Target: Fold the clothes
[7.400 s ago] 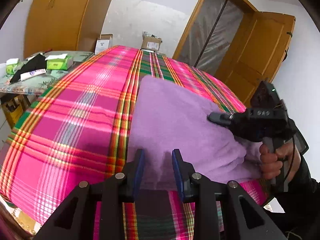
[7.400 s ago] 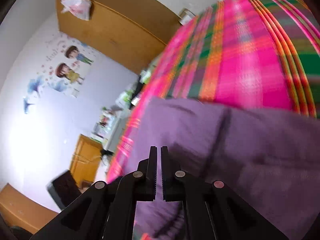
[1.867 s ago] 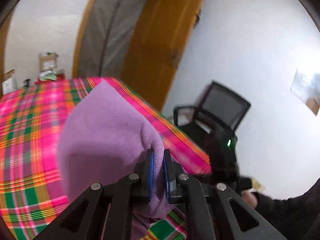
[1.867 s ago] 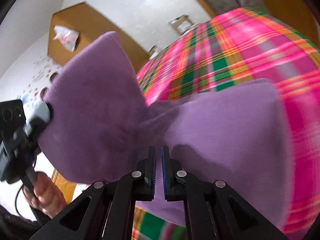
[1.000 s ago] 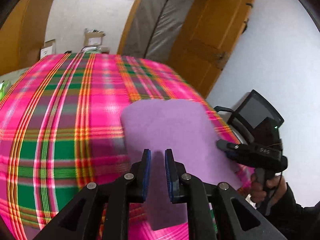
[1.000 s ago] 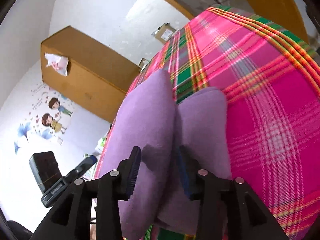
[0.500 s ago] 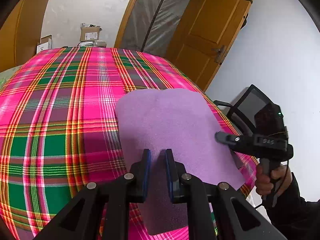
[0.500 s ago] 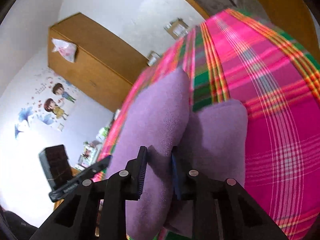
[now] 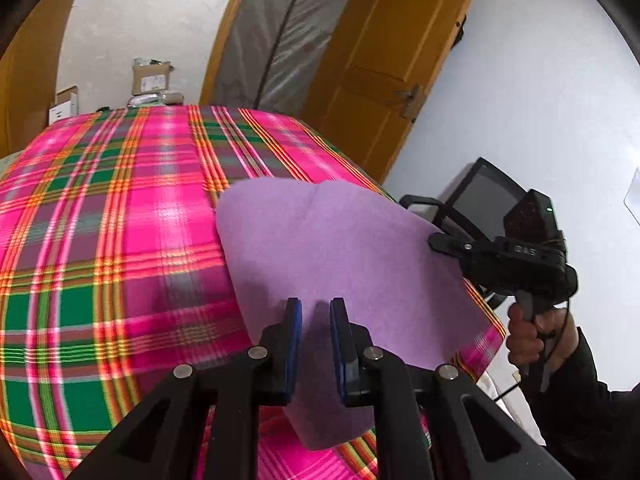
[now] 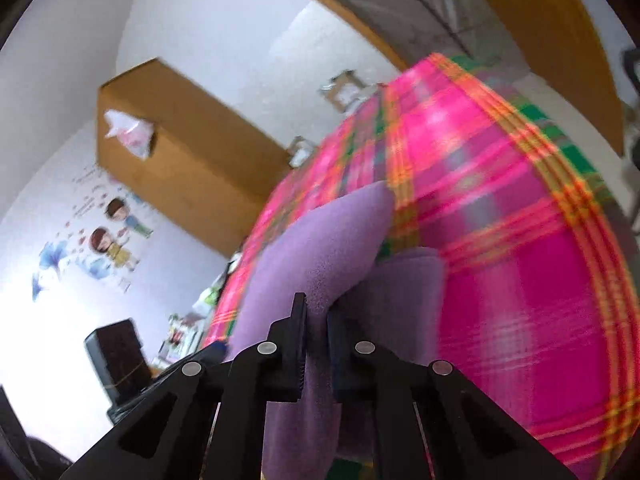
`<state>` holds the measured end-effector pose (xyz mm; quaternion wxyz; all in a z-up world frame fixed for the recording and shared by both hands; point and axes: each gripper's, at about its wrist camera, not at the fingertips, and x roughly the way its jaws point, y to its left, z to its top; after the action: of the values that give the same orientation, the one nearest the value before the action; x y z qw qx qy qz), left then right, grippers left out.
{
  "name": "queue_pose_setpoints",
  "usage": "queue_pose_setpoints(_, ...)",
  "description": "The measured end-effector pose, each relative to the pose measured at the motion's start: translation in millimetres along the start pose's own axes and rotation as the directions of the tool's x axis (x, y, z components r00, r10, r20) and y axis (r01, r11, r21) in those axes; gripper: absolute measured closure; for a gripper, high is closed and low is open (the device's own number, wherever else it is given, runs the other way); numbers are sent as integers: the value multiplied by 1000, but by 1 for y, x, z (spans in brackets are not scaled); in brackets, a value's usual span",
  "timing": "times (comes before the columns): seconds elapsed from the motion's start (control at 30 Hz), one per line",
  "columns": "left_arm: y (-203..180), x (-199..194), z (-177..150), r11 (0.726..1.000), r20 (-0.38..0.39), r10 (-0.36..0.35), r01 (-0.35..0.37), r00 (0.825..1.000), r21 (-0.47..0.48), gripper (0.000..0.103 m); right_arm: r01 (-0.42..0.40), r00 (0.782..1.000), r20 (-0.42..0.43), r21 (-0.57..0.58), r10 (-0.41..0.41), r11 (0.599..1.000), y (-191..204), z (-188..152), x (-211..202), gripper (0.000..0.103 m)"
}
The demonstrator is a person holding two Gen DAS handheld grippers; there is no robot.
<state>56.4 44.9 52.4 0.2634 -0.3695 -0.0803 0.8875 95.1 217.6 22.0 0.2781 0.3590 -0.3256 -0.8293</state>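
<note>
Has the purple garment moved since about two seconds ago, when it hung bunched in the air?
Yes. The purple garment has come down and now lies spread flat on the plaid cloth, near its right edge.

**What the two wrist views leave hidden**

The soft purple fleece garment (image 9: 340, 248) hides its near hem behind the left gripper (image 9: 315, 344); the pink-and-green plaid cloth (image 9: 120, 240) beneath it runs off-frame. Right view: motion blur smears that cloth. The right gripper (image 10: 316, 344) is closing on a fleece fold; pad contact is hidden
</note>
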Motion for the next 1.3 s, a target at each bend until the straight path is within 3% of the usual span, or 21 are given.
queue_pose_setpoints(0.17,-1,15,-8,1000,-24,6,-5,1000,19,86,65,997,-53,29,-63,997,-23,-8,14,95)
queue_pose_setpoints(0.47,-5,10,-9,1000,-12,18,-18,1000,19,86,87,995,-42,-26,-88,996,-13,-10,8,93)
queue_pose_setpoints(0.6,-17,-1,-11,998,-2,13,-13,1000,58,86,138,990,16,-122,-137,983,8,-13,-14,90)
queue_pose_setpoints(0.67,-20,0,-16,997,-5,12,-12,1000,72,86,126,992,43,-175,-121,976,18,-18,-28,90)
queue_pose_setpoints(0.77,-19,9,-22,998,-14,20,-19,1000,68,85,82,997,14,-275,-81,958,38,-34,-30,90)
queue_pose_setpoints(0.83,-19,14,-25,998,-4,14,-14,1000,63,80,84,994,-36,-313,-101,946,38,-49,-20,90)
queue_pose_setpoints(0.97,-23,16,-29,994,5,32,-32,999,102,79,114,989,-57,-302,-138,946,18,-62,-11,99)
queue_pose_setpoints(1.1,-20,11,-18,996,-13,21,-19,1000,86,79,137,986,-42,-330,-160,934,28,-55,-11,94)
queue_pose_setpoints(1.3,-17,20,27,988,30,84,-88,996,128,79,190,982,70,-357,-177,915,47,-17,-8,84)
